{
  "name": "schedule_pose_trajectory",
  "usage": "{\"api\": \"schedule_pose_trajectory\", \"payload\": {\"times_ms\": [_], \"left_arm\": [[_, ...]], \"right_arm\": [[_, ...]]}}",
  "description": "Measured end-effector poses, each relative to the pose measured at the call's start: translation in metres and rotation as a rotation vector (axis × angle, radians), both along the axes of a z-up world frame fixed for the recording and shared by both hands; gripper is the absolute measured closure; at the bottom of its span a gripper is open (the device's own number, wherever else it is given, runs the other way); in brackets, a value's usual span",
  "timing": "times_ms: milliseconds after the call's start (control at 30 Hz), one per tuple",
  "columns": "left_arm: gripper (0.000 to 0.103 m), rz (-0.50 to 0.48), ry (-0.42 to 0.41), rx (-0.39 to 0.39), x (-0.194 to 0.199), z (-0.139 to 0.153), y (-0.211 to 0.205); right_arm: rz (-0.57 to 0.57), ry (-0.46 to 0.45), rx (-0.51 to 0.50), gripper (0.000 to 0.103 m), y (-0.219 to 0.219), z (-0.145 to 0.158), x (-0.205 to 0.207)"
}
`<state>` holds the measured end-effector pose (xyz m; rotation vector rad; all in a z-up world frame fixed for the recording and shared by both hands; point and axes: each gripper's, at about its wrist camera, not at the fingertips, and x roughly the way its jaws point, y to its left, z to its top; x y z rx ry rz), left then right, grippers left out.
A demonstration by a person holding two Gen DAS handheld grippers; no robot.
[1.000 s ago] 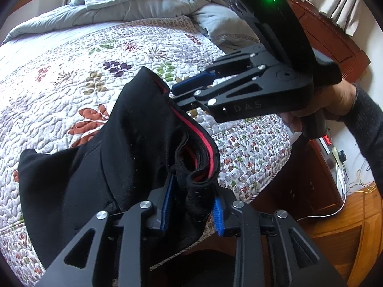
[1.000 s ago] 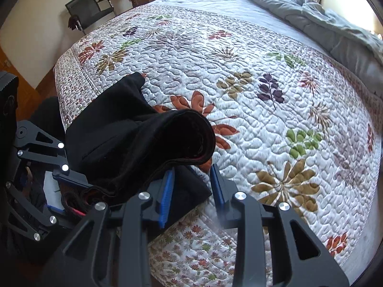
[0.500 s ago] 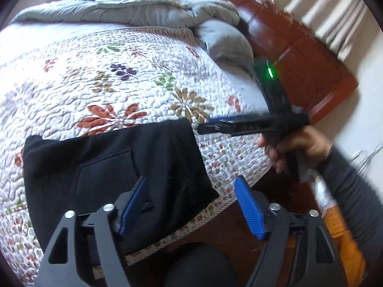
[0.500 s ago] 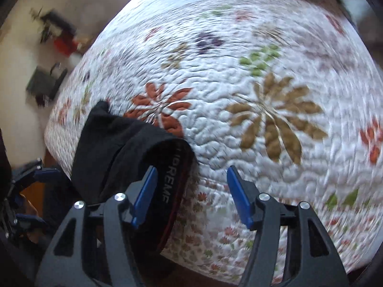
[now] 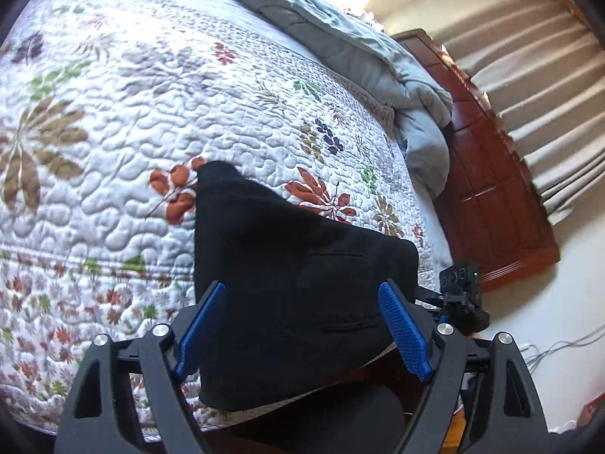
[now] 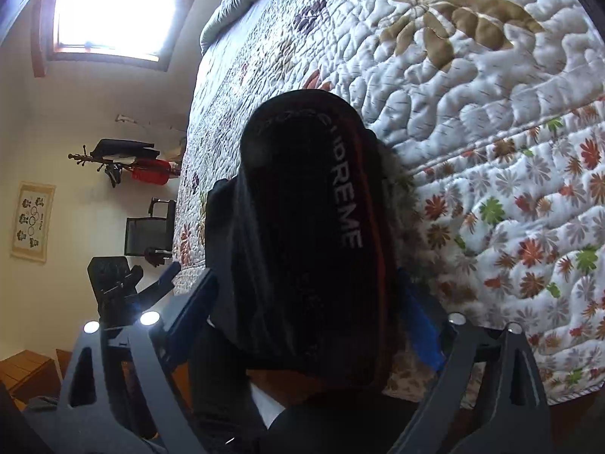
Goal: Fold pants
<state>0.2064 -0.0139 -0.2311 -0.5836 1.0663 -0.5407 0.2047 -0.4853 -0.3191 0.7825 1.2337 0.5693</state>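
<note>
Black pants (image 5: 298,283) lay in a folded bundle at the near edge of the quilted bed (image 5: 132,121), waistband end (image 6: 340,196) hanging over the side. Left gripper (image 5: 302,325) jaws were opening, cloth between them but pads clear, nothing gripped. Right gripper (image 6: 302,317) likewise opening around the waistband, released. Risk: overhanging end could drag the bundle off the bed or let the fold spring loose.

Home bedroom: bed (image 5: 113,143) under floral quilted coverlet, rumpled grey duvet (image 5: 340,45) by dark wooden headboard (image 5: 491,189), pleated curtains (image 5: 548,94). Coat rack (image 6: 124,162) hung with clothes, framed picture (image 6: 32,221), chair (image 6: 149,232), sunlit window (image 6: 113,3).
</note>
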Motion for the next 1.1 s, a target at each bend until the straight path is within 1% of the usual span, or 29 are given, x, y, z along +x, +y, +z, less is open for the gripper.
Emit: {"api": "schedule_pose_trajectory", "payload": {"times_ms": [33, 67, 100, 133, 200, 233, 267, 333, 367, 433, 467, 500, 533, 567, 600, 633, 667, 700, 733, 767, 800, 833, 867, 933, 967, 1000, 1033, 1067, 1100], "left_arm": [[0.020, 0.005, 0.005, -0.015, -0.001, -0.004, 0.002], [0.020, 0.009, 0.010, -0.027, -0.001, -0.007, 0.003], [0.020, 0.012, 0.012, -0.041, -0.002, -0.009, 0.005], [0.020, 0.015, 0.012, -0.060, -0.001, -0.012, 0.006], [0.020, 0.013, 0.009, -0.095, 0.000, -0.017, 0.005], [0.020, 0.009, 0.008, -0.106, -0.001, -0.019, 0.004], [0.020, 0.008, 0.010, -0.114, -0.003, -0.022, 0.003], [0.020, 0.007, 0.023, -0.136, -0.002, -0.027, -0.001], [0.020, 0.008, 0.028, -0.143, -0.002, -0.027, -0.003], [0.020, -0.003, 0.011, -0.153, 0.001, -0.022, -0.005], [0.020, -0.015, -0.008, -0.159, 0.003, -0.017, -0.006], [0.020, -0.026, -0.022, -0.166, 0.006, -0.013, -0.007], [0.020, -0.042, -0.036, -0.176, 0.010, -0.009, -0.008], [0.020, -0.058, -0.048, -0.187, 0.015, -0.004, -0.010], [0.020, -0.084, -0.063, -0.205, 0.023, 0.001, -0.012], [0.019, -0.118, -0.075, -0.230, 0.031, 0.004, -0.014], [0.019, -0.143, -0.080, -0.245, 0.040, 0.005, -0.015], [0.019, -0.160, -0.076, -0.253, 0.048, 0.003, -0.016], [0.019, -0.178, -0.067, -0.264, 0.056, 0.001, -0.017], [0.019, -0.194, -0.055, -0.279, 0.063, -0.002, -0.019], [0.019, -0.202, -0.022, -0.293, 0.076, -0.011, -0.020], [0.019, -0.209, -0.004, -0.307, 0.083, -0.017, -0.022], [0.019, -0.220, 0.012, -0.316, 0.088, -0.023, -0.023], [0.019, -0.218, 0.050, -0.278, 0.103, -0.043, -0.026], [0.021, -0.212, 0.088, -0.267, 0.109, -0.057, -0.027], [0.024, -0.202, 0.110, -0.263, 0.113, -0.067, -0.026], [0.036, -0.189, 0.127, -0.263, 0.115, -0.077, -0.024], [0.042, -0.168, 0.143, -0.278, 0.117, -0.085, -0.020], [0.043, -0.154, 0.150, -0.300, 0.117, -0.088, -0.017]], "right_arm": [[0.005, -0.015, -0.032, 0.044, 0.003, 0.003, 0.001], [0.022, -0.034, -0.087, 0.070, 0.006, 0.009, 0.003], [0.036, -0.045, -0.103, 0.087, 0.008, 0.015, 0.005], [0.044, -0.063, -0.119, 0.088, 0.010, 0.023, 0.006], [0.083, -0.134, -0.178, 0.090, 0.021, 0.046, 0.005], [0.088, -0.143, -0.201, 0.090, 0.023, 0.049, 0.004], [0.082, -0.114, -0.218, 0.090, 0.021, 0.041, 0.005], [0.066, -0.050, -0.274, 0.088, 0.013, 0.015, 0.005], [0.032, -0.022, -0.258, 0.087, 0.007, 0.003, 0.003], [-0.009, -0.020, -0.199, 0.084, -0.002, 0.000, -0.001], [-0.011, -0.030, -0.191, 0.078, -0.001, 0.002, -0.002], [-0.004, -0.035, -0.169, 0.068, 0.000, 0.006, -0.003], [-0.003, -0.037, -0.154, 0.065, -0.003, 0.010, -0.004], [-0.037, -0.059, -0.158, 0.062, -0.009, 0.022, -0.004], [-0.070, -0.083, -0.164, 0.062, -0.018, 0.032, -0.003], [-0.122, -0.128, -0.161, 0.062, -0.025, 0.049, -0.001], [-0.145, -0.165, -0.122, 0.063, -0.028, 0.061, 0.003], [-0.145, -0.187, -0.084, 0.063, -0.028, 0.068, 0.009], [-0.117, -0.209, -0.032, 0.063, -0.021, 0.073, 0.019], [-0.082, -0.210, -0.007, 0.063, -0.012, 0.074, 0.027], [-0.048, -0.199, 0.008, 0.063, -0.001, 0.070, 0.033], [-0.010, -0.172, 0.013, 0.063, 0.013, 0.060, 0.044], [0.000, -0.151, -0.001, 0.063, 0.019, 0.051, 0.050], [-0.005, -0.120, -0.034, 0.080, 0.020, 0.032, 0.062], [-0.022, -0.097, -0.036, 0.098, 0.013, 0.020, 0.067], [-0.045, -0.076, -0.028, 0.103, 0.001, 0.006, 0.065], [-0.063, -0.054, 0.004, 0.103, -0.010, -0.008, 0.063], [-0.079, -0.043, 0.029, 0.103, -0.017, -0.016, 0.059], [-0.086, -0.040, 0.050, 0.103, -0.022, -0.021, 0.054]]}}
